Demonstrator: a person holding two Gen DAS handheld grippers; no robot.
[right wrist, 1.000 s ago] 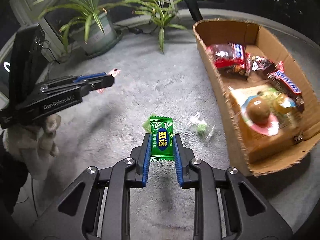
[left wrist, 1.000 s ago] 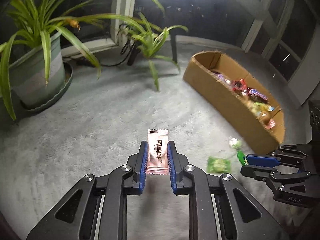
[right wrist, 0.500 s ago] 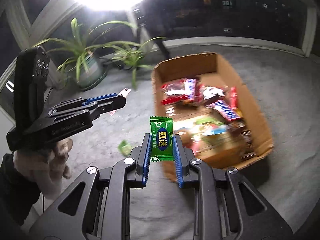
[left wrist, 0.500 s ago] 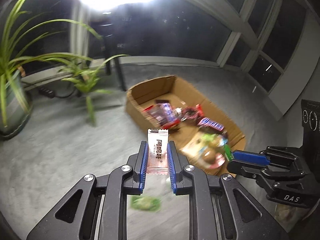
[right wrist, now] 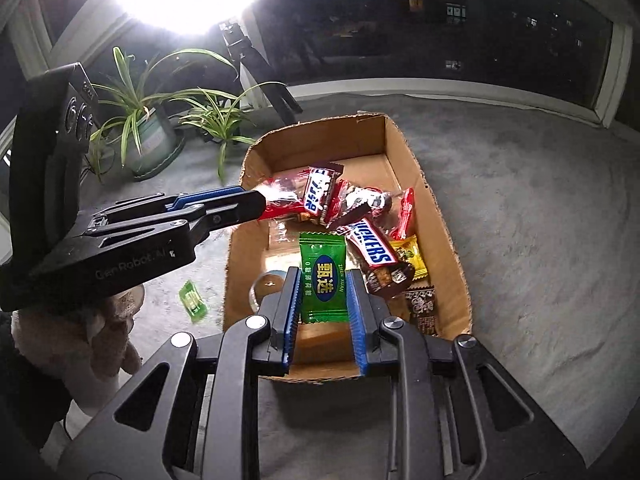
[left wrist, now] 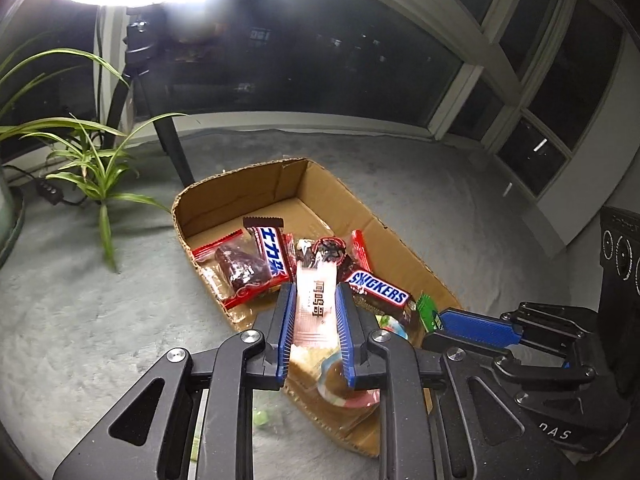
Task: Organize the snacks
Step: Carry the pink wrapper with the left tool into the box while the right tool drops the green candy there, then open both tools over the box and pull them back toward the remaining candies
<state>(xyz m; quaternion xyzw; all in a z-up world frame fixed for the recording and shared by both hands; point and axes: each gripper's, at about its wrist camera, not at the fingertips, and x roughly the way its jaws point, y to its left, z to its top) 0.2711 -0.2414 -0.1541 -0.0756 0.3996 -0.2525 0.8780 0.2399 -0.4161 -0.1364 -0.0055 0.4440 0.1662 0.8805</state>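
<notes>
My left gripper [left wrist: 315,309] has its fingers pinching a pale pink candy packet [left wrist: 316,300], and my right gripper [right wrist: 323,297] has its fingers pinching a green candy packet [right wrist: 323,276]. Both packets hang over the cardboard box [right wrist: 316,140], above its near half, where a Snickers bar [right wrist: 370,245], a red-wrapped snack [left wrist: 240,270] and other sweets already lie in a heap.

As I judge it, the step in hand is the drop into the box. To do it well I would bring each packet lower before letting go, so a light wrapper does not flutter past the near wall onto the carpet [right wrist: 540,220]. The two grippers sit close together, right one just right of the left in the left view, so I would release one at a time and keep the fingers from knocking. The far end of the box floor is bare; aiming there would spread the pile rather than stack it.

One small green packet [right wrist: 193,297] lies on the carpet just left of the box, near my gloved hand [right wrist: 80,344], so the tidying looks unfinished.
</notes>
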